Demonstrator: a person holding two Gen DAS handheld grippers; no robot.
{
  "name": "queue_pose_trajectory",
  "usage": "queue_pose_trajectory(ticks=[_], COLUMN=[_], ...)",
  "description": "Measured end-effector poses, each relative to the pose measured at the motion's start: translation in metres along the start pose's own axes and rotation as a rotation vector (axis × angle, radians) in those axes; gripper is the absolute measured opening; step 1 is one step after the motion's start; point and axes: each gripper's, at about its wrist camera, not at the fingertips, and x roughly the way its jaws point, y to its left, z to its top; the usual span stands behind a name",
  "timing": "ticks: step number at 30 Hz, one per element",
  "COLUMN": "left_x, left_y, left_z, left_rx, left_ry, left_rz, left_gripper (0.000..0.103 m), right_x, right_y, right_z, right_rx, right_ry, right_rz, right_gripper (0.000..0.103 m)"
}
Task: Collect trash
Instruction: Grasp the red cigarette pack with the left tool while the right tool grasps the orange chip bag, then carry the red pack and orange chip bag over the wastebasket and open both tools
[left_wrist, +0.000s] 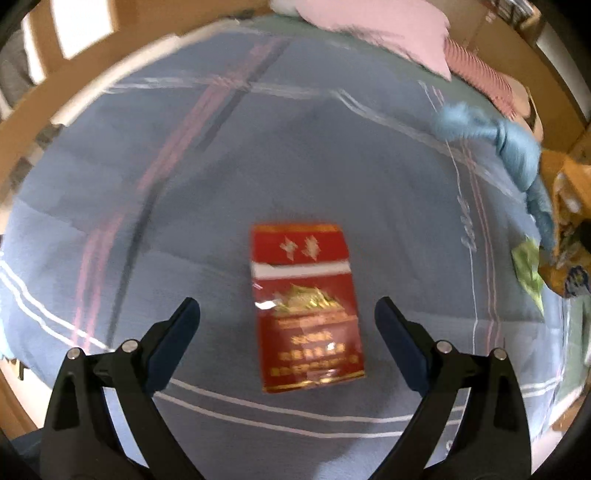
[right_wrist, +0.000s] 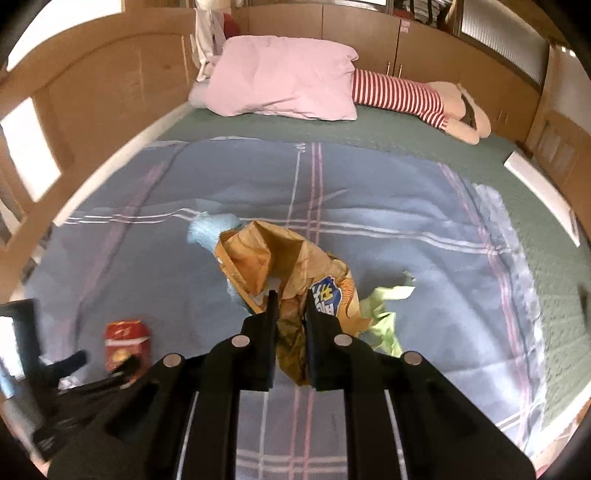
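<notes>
A bed covered by a blue plaid blanket (right_wrist: 369, 192) is shown, with a pink pillow (right_wrist: 280, 77) at twelve o'clock in the right wrist view and a striped soft toy (right_wrist: 399, 98) at one o'clock beside it. Trash is scattered over the blanket. A crumpled orange snack bag (right_wrist: 280, 258) is clamped by the right gripper (right_wrist: 290, 306), whose jaws are drawn almost together on the bag's lower folds; the bag appears to be raised off the blanket, presumably so that it can be carried away. A light blue cloth (right_wrist: 207, 229) is seen at eleven o'clock of the bag, and a green wrapper (right_wrist: 384, 314) at four o'clock of it. In the left wrist view, a red cigarette pack (left_wrist: 304, 306) is seen lying flat on the blanket. The left gripper (left_wrist: 288, 317) is held with its jaws spread wide, one on either side of the pack and apart from it, a stance judged to prepare a grasp across the pack's narrow width.
</notes>
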Motion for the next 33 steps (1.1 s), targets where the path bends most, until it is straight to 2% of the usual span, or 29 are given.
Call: queue_pose_trajectory(ticks=[2,4,6,11,16,19,23,27,29,32,33], left_x=[0.011,0.015,0.013,0.004,-0.034,-0.054,-0.061,-0.063,-0.062,-0.055,-0.055], left_y=[-0.006,-0.012,-0.016,-0.010,-0.004,0.001,0.004,0.010,0.015,0.018,0.018], left_z=[0.000,-0.003,-0.004,-0.008,-0.028,-0.044,-0.062,-0.077,-0.078,-0.072,-0.072], left_rx=[0.027,0.065,0.115,0.094,0.124,0.140,0.149,0.143,0.140,0.133,0.131], left_ry=[0.037,0.031,-0.019,-0.054,-0.132,-0.180,-0.162,-0.154,-0.157,-0.136,-0.131], left_rz=[0.000,0.031,0.070,0.011,-0.066,-0.113,-0.118,-0.091,-0.075,-0.071,-0.072], left_gripper=[0.094,0.086,0.058,0.056,0.056,0.056,0.057,0.057,0.056,0.056,0.056], right_x=[-0.009,-0.021,-0.029,-0.051,-0.057,-0.051,-0.040,-0.033,-0.044,-0.054,-0.058], right_y=[0.000,-0.001,-0.001,-0.023,-0.045,-0.039,-0.015,-0.007,-0.011,-0.013,-0.024], right_z=[-0.005,-0.016,-0.024,-0.057,-0.090,-0.107,-0.113,-0.110,-0.107,-0.109,-0.107], right_rx=[0.020,0.036,0.046,0.136,0.205,0.208,0.178,0.198,0.239,0.254,0.287], right_ry=[0.004,0.012,0.022,0.035,0.082,0.136,0.161,0.146,0.102,0.050,0.029], right_rz=[0.012,0.015,0.015,0.007,-0.003,0.052,0.113,0.107,0.121,0.097,0.124], right_gripper=[0.014,0.014,0.014,0.014,0.014,0.014,0.014,0.014,0.014,0.014,0.014])
